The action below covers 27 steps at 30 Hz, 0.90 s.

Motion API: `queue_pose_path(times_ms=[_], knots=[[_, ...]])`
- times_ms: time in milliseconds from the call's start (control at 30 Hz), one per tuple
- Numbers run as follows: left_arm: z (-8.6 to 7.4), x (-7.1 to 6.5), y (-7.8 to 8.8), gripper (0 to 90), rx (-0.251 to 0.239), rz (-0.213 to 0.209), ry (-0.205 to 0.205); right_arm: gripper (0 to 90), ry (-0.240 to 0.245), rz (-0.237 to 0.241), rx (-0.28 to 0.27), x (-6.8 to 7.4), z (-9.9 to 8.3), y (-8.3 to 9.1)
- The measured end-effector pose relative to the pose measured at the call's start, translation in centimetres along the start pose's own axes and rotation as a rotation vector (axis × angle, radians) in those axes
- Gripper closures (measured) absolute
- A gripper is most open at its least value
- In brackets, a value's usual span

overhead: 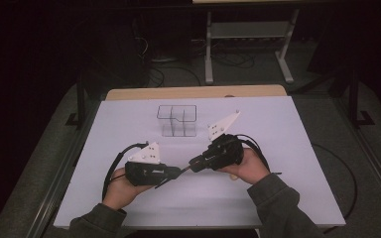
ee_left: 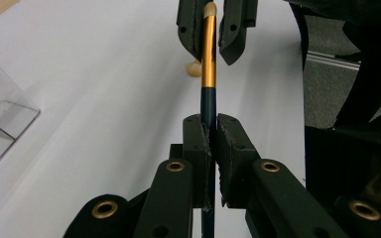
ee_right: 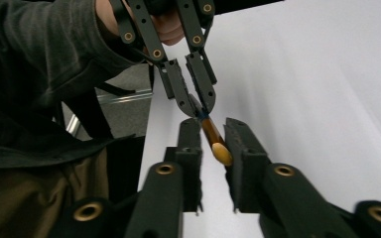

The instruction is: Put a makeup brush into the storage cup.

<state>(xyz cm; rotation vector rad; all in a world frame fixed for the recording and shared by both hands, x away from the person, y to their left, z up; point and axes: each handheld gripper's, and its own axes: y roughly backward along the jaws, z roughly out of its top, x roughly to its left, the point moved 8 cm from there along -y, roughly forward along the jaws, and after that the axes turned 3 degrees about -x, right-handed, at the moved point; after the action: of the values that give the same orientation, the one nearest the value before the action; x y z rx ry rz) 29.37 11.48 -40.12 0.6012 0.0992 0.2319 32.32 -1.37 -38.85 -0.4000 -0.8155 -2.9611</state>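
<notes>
Brush [ee_left: 209, 54] spans level from left gripper [overhead: 178, 171] into right gripper [overhead: 192, 165].

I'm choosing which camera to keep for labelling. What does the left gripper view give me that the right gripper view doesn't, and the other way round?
Left gripper view: a clear box at the table's edge and a small cream lump on the white table.
Right gripper view: the person's grey sleeve and hand.
Both: the slim stick, with the left gripper shut on its dark end and the right gripper straddling its gold end.
</notes>
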Motion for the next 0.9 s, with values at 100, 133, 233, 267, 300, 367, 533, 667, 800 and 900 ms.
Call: queue_pose_path(times_ms=[100, 133, 233, 267, 300, 367, 533, 667, 800, 900], knots=[[0.0, -0.1, -0.1, 83.5, -0.001, -0.001, 0.000, 82.2, 0.000, 0.019, -0.004, 0.0, 0.0, 0.0], [0.0, -0.2, -0.1, 83.4, -0.003, -0.001, 0.002, 82.7, -0.007, 0.029, -0.006, 0.0, 0.0, 0.0], [-0.1, -0.1, -0.2, 83.4, -0.006, -0.009, -0.001, 83.3, -0.011, 0.038, -0.002, 0.1, 0.1, 0.0], [-0.2, -0.1, -0.2, 83.4, -0.007, -0.012, 0.001, 83.4, -0.003, 0.037, 0.001, 0.0, 0.1, 0.0], [-0.2, -0.2, -0.3, 83.4, -0.004, -0.017, 0.003, 83.4, 0.000, 0.038, 0.006, 0.0, 0.1, -0.1], [-0.3, -0.2, -0.4, 83.3, 0.003, -0.022, 0.003, 83.5, 0.012, 0.032, 0.029, 0.1, 0.1, -0.1], [-0.3, -0.2, -0.2, 83.2, 0.005, -0.029, 0.001, 83.6, 0.025, 0.025, 0.056, 0.3, 0.3, -0.2], [-0.3, -0.2, -0.2, 83.1, 0.006, -0.029, 0.001, 83.6, 0.034, 0.024, 0.063, 0.4, 0.5, -0.2], [-0.2, -0.2, 0.0, 82.5, -0.002, -0.031, 0.008, 83.6, 0.038, 0.024, 0.073, 0.5, 0.8, -0.2], [-0.2, -0.1, 0.2, 80.9, -0.002, -0.029, 0.010, 83.6, 0.054, 0.025, 0.071, 0.6, 1.2, -0.1]])
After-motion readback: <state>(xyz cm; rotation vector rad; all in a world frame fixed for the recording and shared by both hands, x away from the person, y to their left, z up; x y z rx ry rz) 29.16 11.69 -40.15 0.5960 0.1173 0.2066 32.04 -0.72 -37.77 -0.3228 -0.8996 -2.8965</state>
